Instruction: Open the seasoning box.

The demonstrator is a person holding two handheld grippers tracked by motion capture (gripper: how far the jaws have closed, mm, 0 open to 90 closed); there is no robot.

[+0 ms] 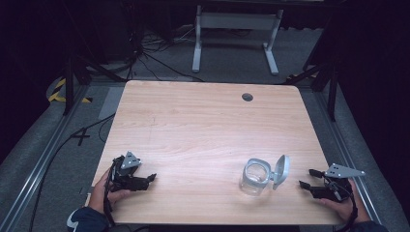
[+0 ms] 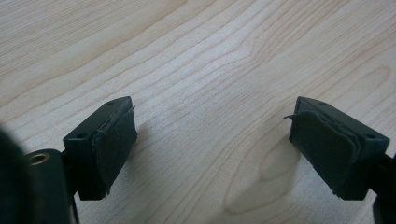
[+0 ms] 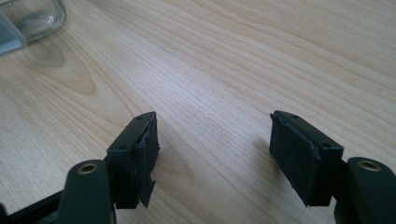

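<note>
A clear glass jar (image 1: 255, 177) stands on the wooden table (image 1: 203, 121) at the front right, its grey hinged lid (image 1: 281, 169) flipped open to the right. My right gripper (image 1: 307, 178) rests just right of the jar, apart from it, jaws pointing left. In the right gripper view the right gripper (image 3: 212, 135) is open over bare wood, with the jar's base (image 3: 39, 16) at the top left corner. My left gripper (image 1: 151, 179) lies near the front left, far from the jar. Seen in its own view, the left gripper (image 2: 212, 126) is open with nothing between its pads.
A dark round cable hole (image 1: 247, 97) sits near the table's far edge. Beyond the table stands a white metal frame (image 1: 237, 29) on grey carpet, with black cables (image 1: 145, 58) on the floor at the left. Metal rails run along both sides.
</note>
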